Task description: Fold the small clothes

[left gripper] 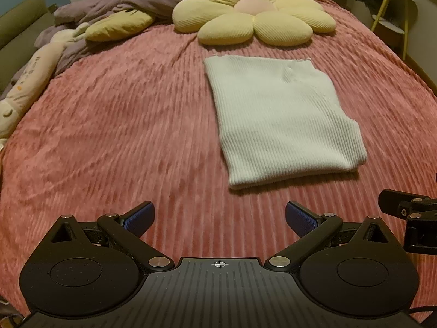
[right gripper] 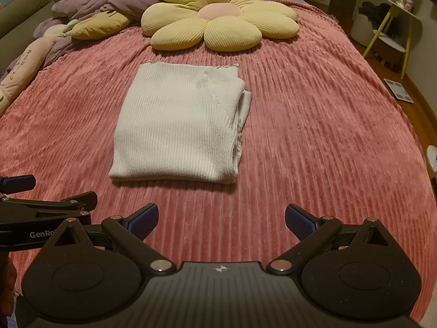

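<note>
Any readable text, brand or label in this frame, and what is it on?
"GenRo", cut off by the right hand-held gripper in front: side of the left hand-held gripper.
Dark marks on the long plush pillow: too blurred to read.
White knit garment, flower cushion: no text.

A white ribbed knit garment (right gripper: pixel 177 125) lies on a pink, plush, corded blanket (right gripper: pixel 314 142); matt black plastic tools.

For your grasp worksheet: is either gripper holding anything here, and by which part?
Nothing is held. The left gripper and right gripper are both open and empty above the pink blanket, short of the folded white garment.
</note>
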Tool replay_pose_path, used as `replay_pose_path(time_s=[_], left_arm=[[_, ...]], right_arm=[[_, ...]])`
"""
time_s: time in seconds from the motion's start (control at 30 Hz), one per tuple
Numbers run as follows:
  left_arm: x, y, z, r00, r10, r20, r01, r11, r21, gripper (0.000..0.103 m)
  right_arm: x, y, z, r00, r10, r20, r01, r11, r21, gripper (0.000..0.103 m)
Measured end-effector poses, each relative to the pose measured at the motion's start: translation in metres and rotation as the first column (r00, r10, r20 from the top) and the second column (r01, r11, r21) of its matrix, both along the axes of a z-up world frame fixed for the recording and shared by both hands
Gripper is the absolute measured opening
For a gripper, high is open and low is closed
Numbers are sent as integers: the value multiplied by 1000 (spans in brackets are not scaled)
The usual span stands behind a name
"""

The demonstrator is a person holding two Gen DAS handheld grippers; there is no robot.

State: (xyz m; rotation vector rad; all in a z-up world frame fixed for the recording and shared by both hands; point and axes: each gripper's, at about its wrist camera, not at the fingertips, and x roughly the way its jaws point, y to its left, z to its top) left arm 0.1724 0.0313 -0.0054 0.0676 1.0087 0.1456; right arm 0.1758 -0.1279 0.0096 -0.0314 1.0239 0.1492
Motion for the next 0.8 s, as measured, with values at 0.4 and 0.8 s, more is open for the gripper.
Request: replay_pose_path(time_s=[0.4,0.8], left_arm=[[1,-1,-1,1000,-2,-2,2,1000,-6,103],[1,-2,-1,1000,-5,-2,5,1000,-6,103]], right_arm=[[1,1,1,1000,2,1,-2,1000,-2,99],[1,1,1,1000,2,1,-2,1000,-4,99]])
